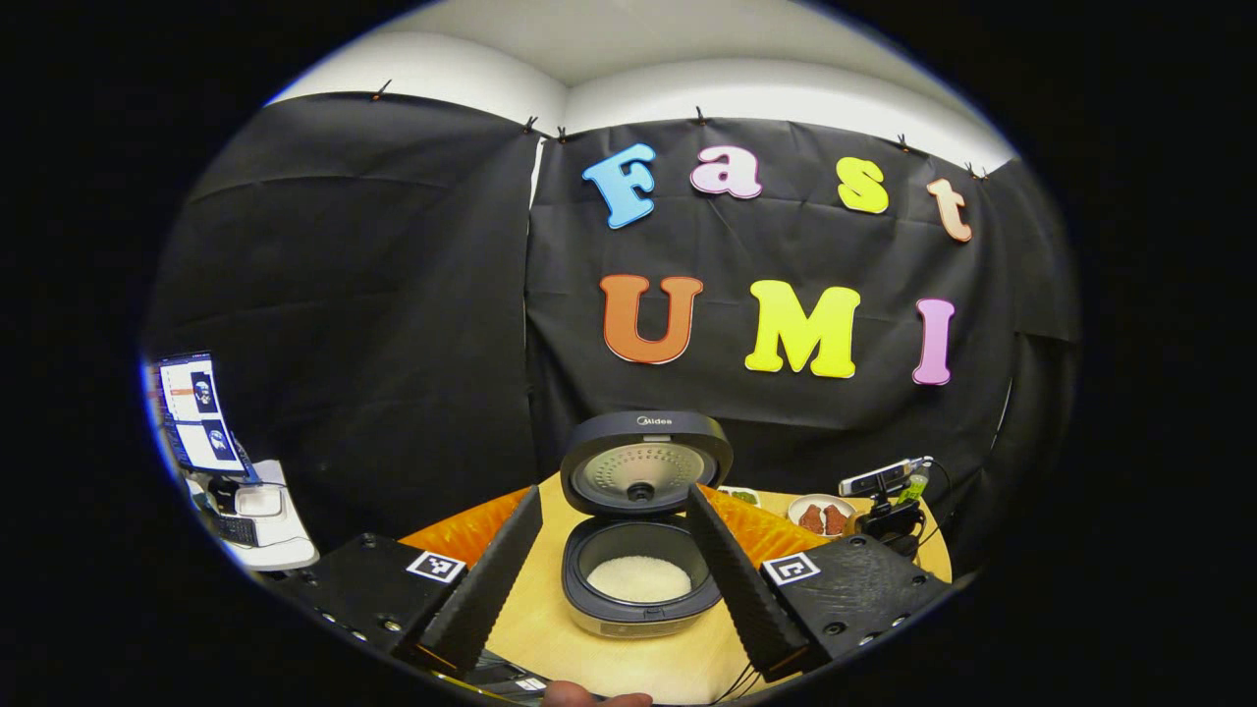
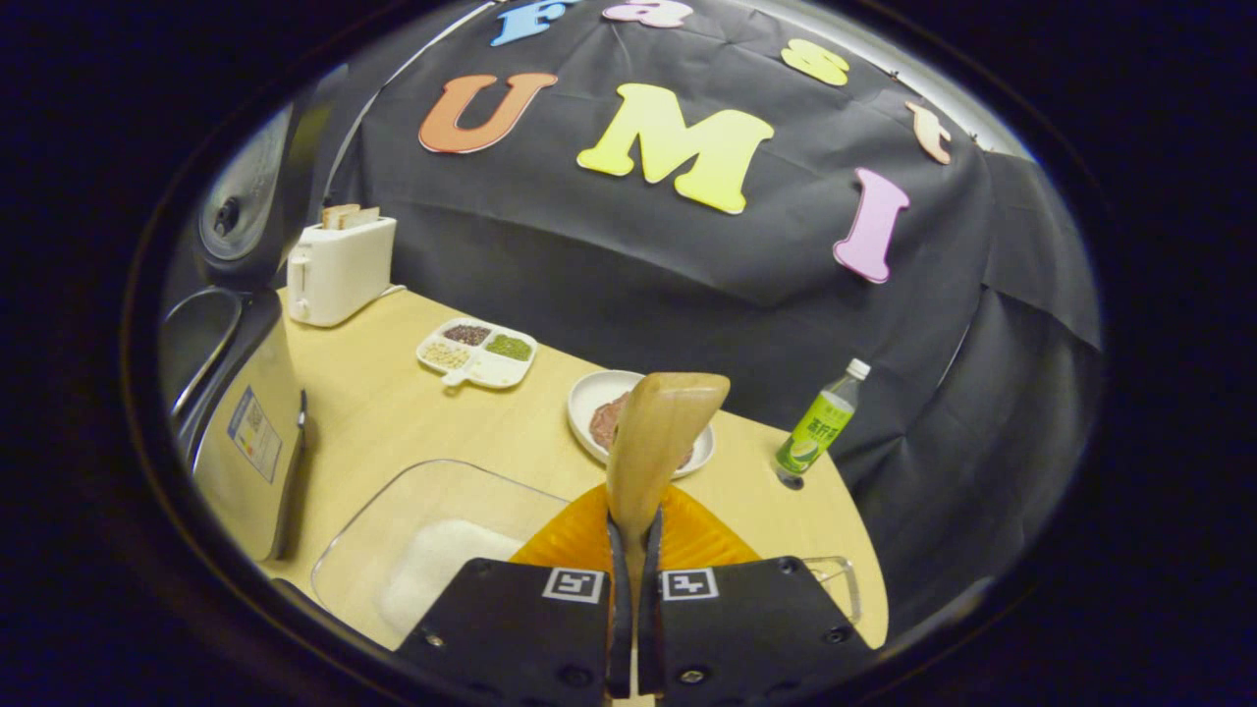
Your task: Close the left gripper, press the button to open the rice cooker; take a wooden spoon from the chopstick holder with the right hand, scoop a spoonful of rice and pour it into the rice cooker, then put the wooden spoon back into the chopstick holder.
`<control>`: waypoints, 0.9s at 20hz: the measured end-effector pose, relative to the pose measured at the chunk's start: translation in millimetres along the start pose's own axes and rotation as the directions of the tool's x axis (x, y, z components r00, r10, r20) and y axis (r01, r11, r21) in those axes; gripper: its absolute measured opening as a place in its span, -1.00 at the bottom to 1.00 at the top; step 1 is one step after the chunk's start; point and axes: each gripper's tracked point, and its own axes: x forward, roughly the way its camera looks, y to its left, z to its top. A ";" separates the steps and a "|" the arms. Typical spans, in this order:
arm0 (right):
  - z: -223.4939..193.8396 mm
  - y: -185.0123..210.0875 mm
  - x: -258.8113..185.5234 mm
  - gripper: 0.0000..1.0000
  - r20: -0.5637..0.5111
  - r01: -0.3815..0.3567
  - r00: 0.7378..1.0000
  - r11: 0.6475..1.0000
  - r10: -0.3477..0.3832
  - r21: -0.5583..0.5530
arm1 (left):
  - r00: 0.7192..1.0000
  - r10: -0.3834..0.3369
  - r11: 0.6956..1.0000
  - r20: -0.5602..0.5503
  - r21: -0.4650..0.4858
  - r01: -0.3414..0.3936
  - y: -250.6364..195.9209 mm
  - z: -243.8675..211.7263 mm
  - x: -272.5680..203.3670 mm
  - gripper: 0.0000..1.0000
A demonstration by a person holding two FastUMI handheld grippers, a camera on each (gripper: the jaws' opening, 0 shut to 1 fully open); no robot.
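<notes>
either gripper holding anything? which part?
Right gripper clamps the wooden spoon by its handle, bowl pointing up. Left gripper is open, holding nothing.

lid brand: you can read "Midea" on the raised lid of the rice cooker [image 1: 643,511], centre of the left gripper view
bottle label: the green bottle [image 2: 817,424] has print, too small to read
cooker sticker: too blurry to make out, sorry
</notes>
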 end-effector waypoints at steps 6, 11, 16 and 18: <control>-3.3 54.2 -3.7 -0.84 -0.042 -0.218 0.973 0.966 0.226 0.140 | 0.999 0.033 0.999 -0.014 -0.001 -0.033 3.5 -4.7 -0.7 0.89; 0.6 70.5 -15.1 -0.84 -0.064 -0.341 0.926 0.898 0.371 0.279 | 0.998 0.050 0.999 -0.027 0.010 -0.049 2.0 -9.8 -8.5 0.89; -2.6 66.3 -28.8 -0.84 -0.055 -0.403 0.874 0.784 0.483 0.472 | 0.999 0.045 0.999 -0.026 0.014 -0.045 -2.9 -10.9 -11.2 0.89; -3.6 63.0 -31.5 -0.84 -0.046 -0.407 0.852 0.716 0.521 0.567 | 0.999 0.032 0.999 -0.033 0.011 -0.032 -9.4 -11.4 -11.4 0.89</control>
